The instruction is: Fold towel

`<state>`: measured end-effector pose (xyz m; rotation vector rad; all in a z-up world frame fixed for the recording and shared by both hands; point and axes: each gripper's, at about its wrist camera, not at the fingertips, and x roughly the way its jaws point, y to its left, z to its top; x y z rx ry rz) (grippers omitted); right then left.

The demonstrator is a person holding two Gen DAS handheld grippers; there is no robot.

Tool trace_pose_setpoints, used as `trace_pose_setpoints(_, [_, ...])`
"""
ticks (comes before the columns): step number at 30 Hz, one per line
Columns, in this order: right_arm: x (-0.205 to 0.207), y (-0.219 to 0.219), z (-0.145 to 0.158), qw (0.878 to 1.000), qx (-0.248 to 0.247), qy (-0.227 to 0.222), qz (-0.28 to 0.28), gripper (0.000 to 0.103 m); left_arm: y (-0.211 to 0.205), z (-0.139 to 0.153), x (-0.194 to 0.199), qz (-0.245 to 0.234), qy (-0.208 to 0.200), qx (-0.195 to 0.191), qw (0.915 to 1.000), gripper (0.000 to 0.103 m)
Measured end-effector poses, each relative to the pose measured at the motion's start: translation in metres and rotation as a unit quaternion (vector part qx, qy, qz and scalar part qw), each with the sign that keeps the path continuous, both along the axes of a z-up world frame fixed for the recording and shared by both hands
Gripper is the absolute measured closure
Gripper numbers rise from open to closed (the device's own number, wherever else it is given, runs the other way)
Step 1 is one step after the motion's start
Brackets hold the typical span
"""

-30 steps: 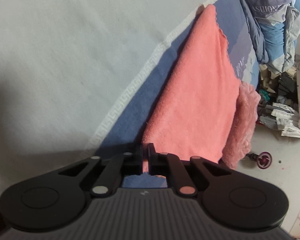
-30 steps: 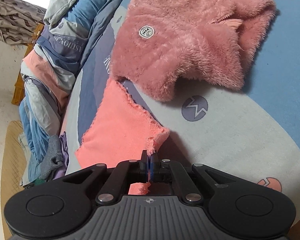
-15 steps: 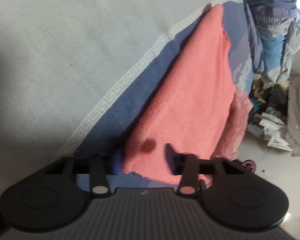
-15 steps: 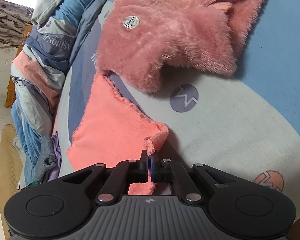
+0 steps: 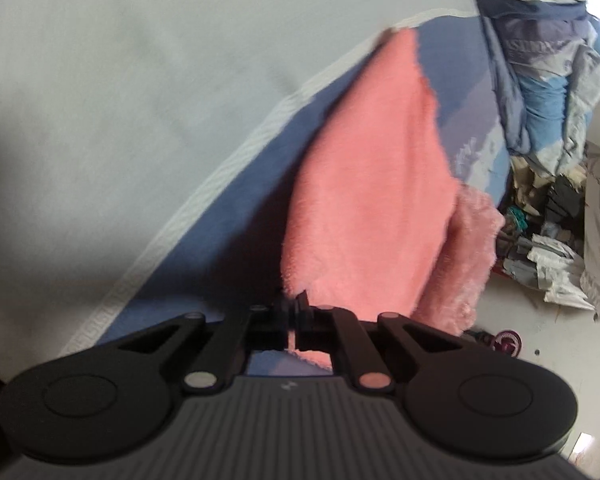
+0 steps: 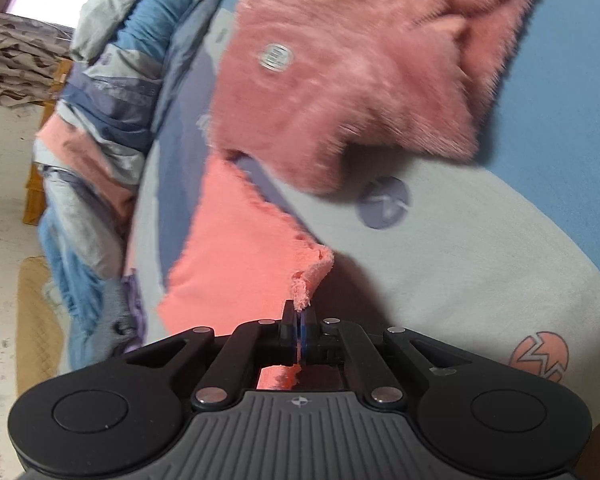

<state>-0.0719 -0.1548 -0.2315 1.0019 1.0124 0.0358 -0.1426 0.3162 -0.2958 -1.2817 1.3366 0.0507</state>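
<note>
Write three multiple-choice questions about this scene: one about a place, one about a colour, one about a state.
1. Where does the fluffy pink garment lie?
A. on the bed, beyond the towel
B. on the floor
C. in a basket

2. What colour is the towel?
A. green
B. salmon pink
C. white

3. How is the right gripper?
A. wide open
B. out of view
C. shut on a towel corner

Key: 1 A, it rests on the bedsheet past the towel's far end. 2 B, both views show salmon pink cloth. 3 C, its jaws pinch the raised corner.
</note>
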Motion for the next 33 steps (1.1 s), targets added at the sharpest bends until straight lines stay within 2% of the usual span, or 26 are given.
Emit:
trace_pose_setpoints(3, [0.006,0.001,0.029,0.999,0.018,-0.029,0.012,0.101,0.008,0.032,0.014,0.001,-0.019,-0.006,0.9998,0.101])
trace_pose_setpoints(6, [0.032,0.007,0.060,0.996,0.048,-0.072,0.028,0.101,0.023,0.066,0.035,0.019,-0.055,-0.021,0.9981,0.101])
trace_pose_setpoints(9, [0.073,0.015,0.085,0.989,0.086,-0.117,0.035,0.101,0.038,0.100,0.077,0.039,-0.091,-0.043,0.9942,0.101])
trace_pose_setpoints(12, [0.131,0.026,0.099,0.982,0.129,-0.137,0.030,0.101,0.055,0.131,0.138,0.042,-0.115,-0.047,0.9914,0.101])
trace_pose_setpoints(13, [0.157,0.031,0.110,0.980,0.133,-0.147,0.032,0.101,0.060,0.143,0.163,0.040,-0.123,-0.040,0.9907,0.101])
trace_pose_setpoints(17, [0.227,0.059,0.172,0.971,0.091,-0.209,0.065,0.101,0.079,0.211,0.238,0.031,-0.166,0.008,0.9856,0.101])
trace_pose_setpoints(19, [0.243,0.066,0.206,0.963,0.074,-0.247,0.077,0.101,0.087,0.250,0.267,0.027,-0.193,0.030,0.9804,0.101])
trace_pose_setpoints(21, [0.245,0.072,0.231,0.955,0.056,-0.278,0.092,0.101,0.091,0.289,0.274,0.020,-0.233,0.058,0.9706,0.101])
trace_pose_setpoints(23, [0.243,0.076,0.249,0.948,0.037,-0.298,0.108,0.101,0.094,0.316,0.268,0.014,-0.258,0.082,0.9625,0.101])
trace_pose_setpoints(25, [0.236,0.079,0.245,0.948,0.021,-0.294,0.124,0.101,0.094,0.318,0.258,0.005,-0.259,0.099,0.9609,0.101])
trace_pose_setpoints(27, [0.224,0.085,0.224,0.950,-0.020,-0.274,0.145,0.101,0.092,0.299,0.243,-0.011,-0.241,0.118,0.9633,0.101])
trace_pose_setpoints(30, [0.206,0.097,0.170,0.954,-0.086,-0.220,0.185,0.101,0.082,0.239,0.220,-0.042,-0.178,0.153,0.9712,0.101])
trace_pose_setpoints(33, [0.187,0.116,0.093,0.950,-0.149,-0.143,0.235,0.101,0.072,0.161,0.196,-0.068,-0.097,0.183,0.9760,0.101])
